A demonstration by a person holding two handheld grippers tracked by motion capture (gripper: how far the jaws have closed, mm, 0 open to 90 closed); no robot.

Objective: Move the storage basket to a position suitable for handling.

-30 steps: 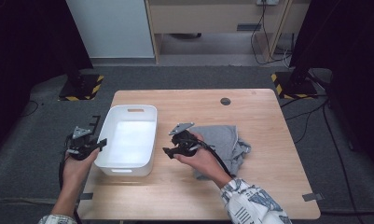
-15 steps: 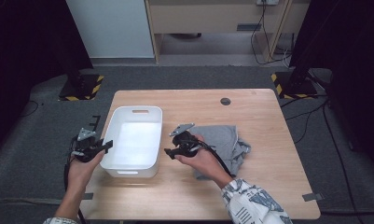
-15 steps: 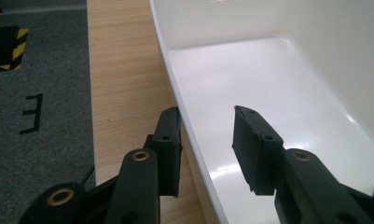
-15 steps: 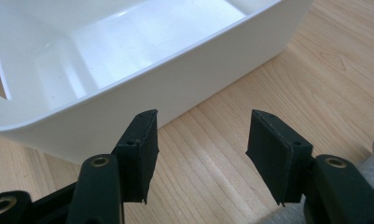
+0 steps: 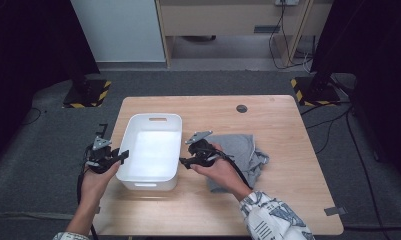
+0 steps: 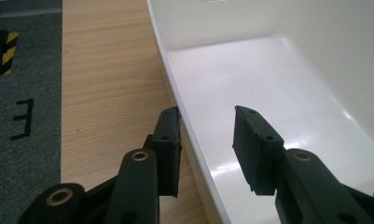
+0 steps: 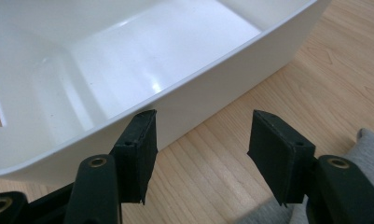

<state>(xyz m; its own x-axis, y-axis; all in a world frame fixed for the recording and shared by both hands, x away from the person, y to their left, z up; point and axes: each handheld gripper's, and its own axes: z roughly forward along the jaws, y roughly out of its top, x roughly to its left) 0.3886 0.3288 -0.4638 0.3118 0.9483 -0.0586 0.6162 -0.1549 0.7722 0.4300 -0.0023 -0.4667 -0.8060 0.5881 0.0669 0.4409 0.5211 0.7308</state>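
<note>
The white bin [image 5: 150, 150] was being positioned, left hand-held gripper [image 6: 205, 140] straddling its nine-o'clock wall unclamped, right hand-held gripper [image 7: 201, 154] open at three o'clock; clamping comes next.

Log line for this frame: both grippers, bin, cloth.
left gripper: open, jaws astride bin wall | right gripper: open, beside bin | white bin: empty | grey cloth: on table, right of bin

white tub [image 5: 150, 150], grey cloth [image 5: 240, 152], black jaws.
</note>
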